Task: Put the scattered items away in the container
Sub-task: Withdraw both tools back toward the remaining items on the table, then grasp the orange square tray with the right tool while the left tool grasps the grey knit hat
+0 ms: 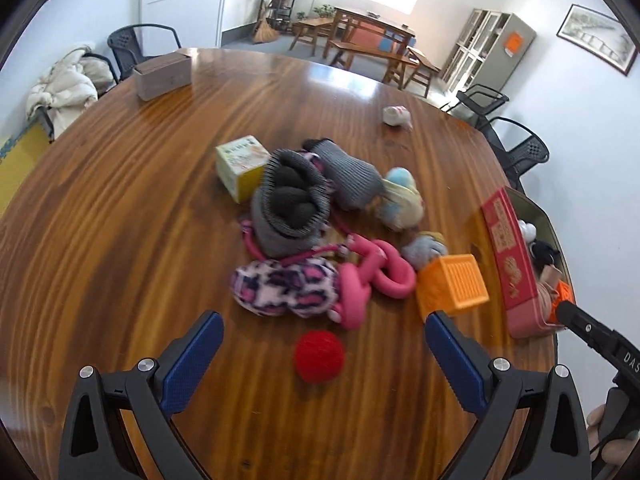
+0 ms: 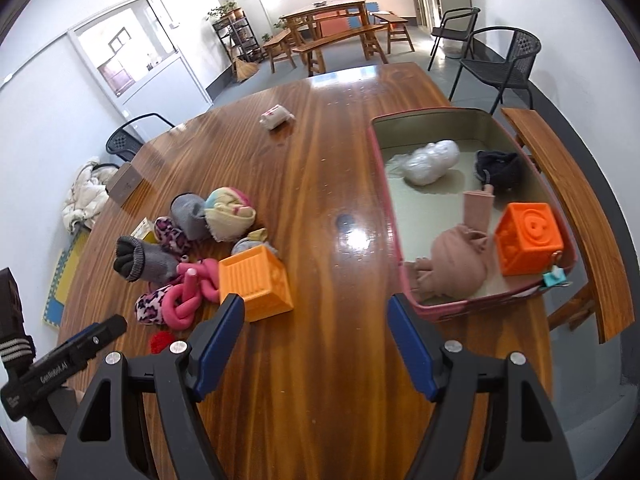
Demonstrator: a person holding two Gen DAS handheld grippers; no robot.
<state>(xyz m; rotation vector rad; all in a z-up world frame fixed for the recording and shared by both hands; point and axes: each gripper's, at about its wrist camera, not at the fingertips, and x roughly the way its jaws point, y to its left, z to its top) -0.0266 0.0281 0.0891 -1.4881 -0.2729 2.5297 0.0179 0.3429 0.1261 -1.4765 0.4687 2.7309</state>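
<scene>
Wooden table [image 1: 120, 200], clutter mid-frame. Left gripper [image 1: 324, 344] wide open, empty, straddling red ball [image 1: 319, 356]: lower squarely, close gently. Right gripper [image 2: 316, 320] open, empty. Tin [image 2: 472, 114] right of frame.

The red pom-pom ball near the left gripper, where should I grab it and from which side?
Grip the red ball across its middle, from straight above. It is round, sits apart from the pile, and already lies between the open left gripper fingers.

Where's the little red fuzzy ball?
The red ball lies on the wooden table, between the open left gripper's fingers in its view, just before the pink rubber toy.
</scene>
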